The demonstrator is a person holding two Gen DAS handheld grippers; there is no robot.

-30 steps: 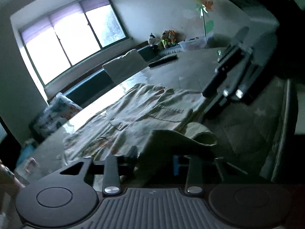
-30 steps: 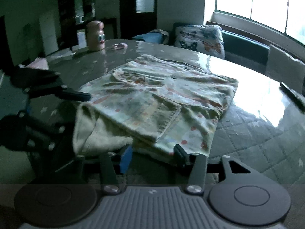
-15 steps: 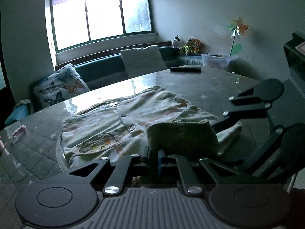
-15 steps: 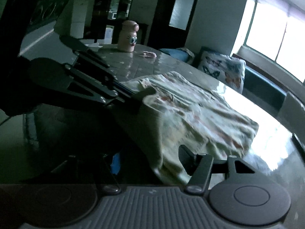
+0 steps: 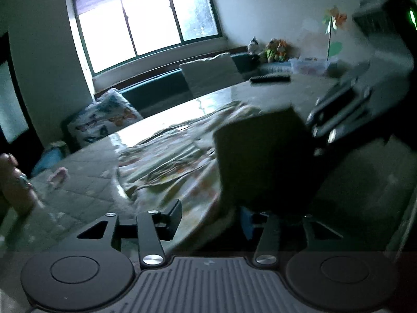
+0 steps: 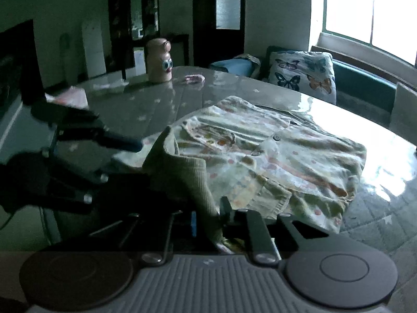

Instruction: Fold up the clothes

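A pale flower-print cardigan (image 6: 273,156) with buttons lies spread on the grey quilted table (image 6: 143,109). Its ribbed hem (image 6: 187,174) is lifted at the near edge. My right gripper (image 6: 209,216) is closing, and its pads press on that hem. My left gripper (image 5: 211,219) is opening; the cardigan's (image 5: 169,161) edge runs between its fingers, which do not press on it. The raised hem (image 5: 260,156) looks dark in the left wrist view, just ahead of the left fingers. A left finger (image 6: 117,140) reaches in beside the hem.
A pink bottle with eyes (image 6: 158,60) and a small pink item (image 6: 194,78) stand at the table's far side. A remote (image 5: 269,78) lies at the far edge. A butterfly cushion (image 6: 302,75) rests on the window bench. A person's hand (image 5: 13,180) shows at the left.
Half a second ago the left gripper was shut on the folded hem and the right stood open. Now the left jaws have parted and the right has shut on the hem.
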